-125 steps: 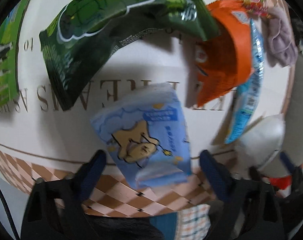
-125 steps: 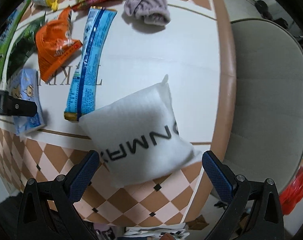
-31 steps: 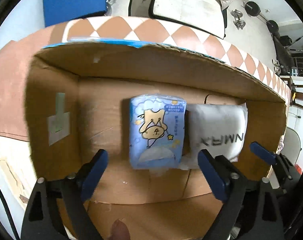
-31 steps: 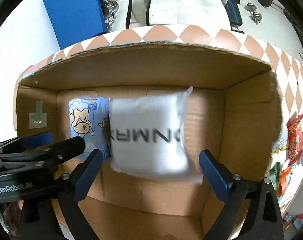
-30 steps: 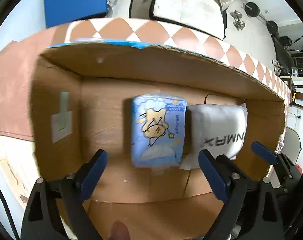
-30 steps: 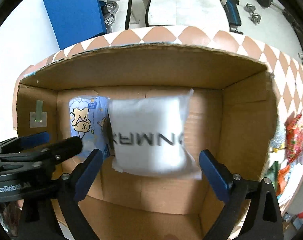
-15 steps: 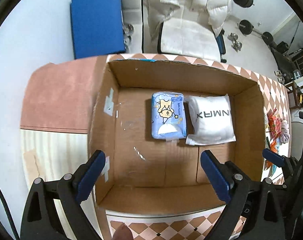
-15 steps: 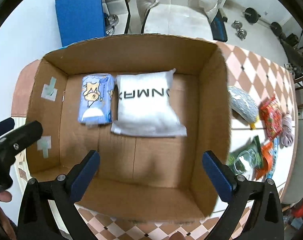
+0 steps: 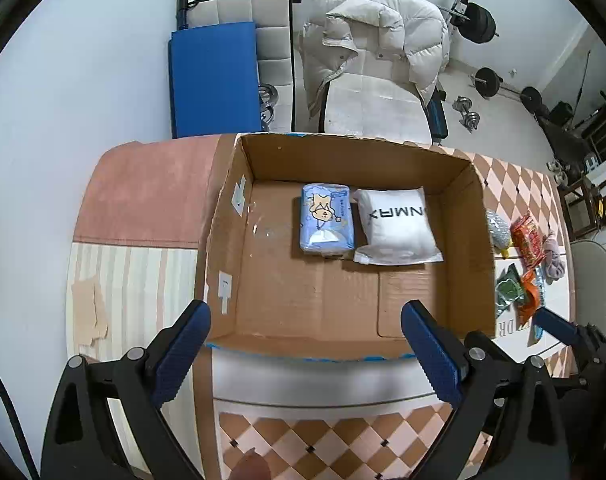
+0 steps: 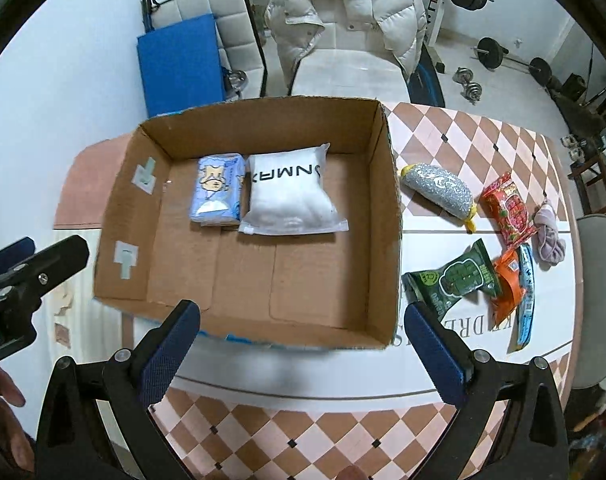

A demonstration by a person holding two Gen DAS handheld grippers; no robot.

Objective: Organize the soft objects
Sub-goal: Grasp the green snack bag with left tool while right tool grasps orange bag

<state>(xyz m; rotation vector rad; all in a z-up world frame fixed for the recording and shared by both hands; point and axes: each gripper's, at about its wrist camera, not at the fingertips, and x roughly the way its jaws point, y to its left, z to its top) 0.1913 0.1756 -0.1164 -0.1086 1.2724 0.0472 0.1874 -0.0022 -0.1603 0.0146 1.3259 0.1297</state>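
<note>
Right wrist: checkered table [image 10: 443,136], white floor [image 10: 63,92], barbell [image 10: 499,56] behind.

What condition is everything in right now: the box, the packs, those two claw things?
Brown cardboard box: open-topped, mostly bare floor.
Blue cartoon tissue pack: lying flat inside the box.
White lettered pouch: flat inside, beside the tissue pack.
Green snack bag: on the table, outside the box.
Left gripper: open, empty.
Right gripper: open, empty.
</note>
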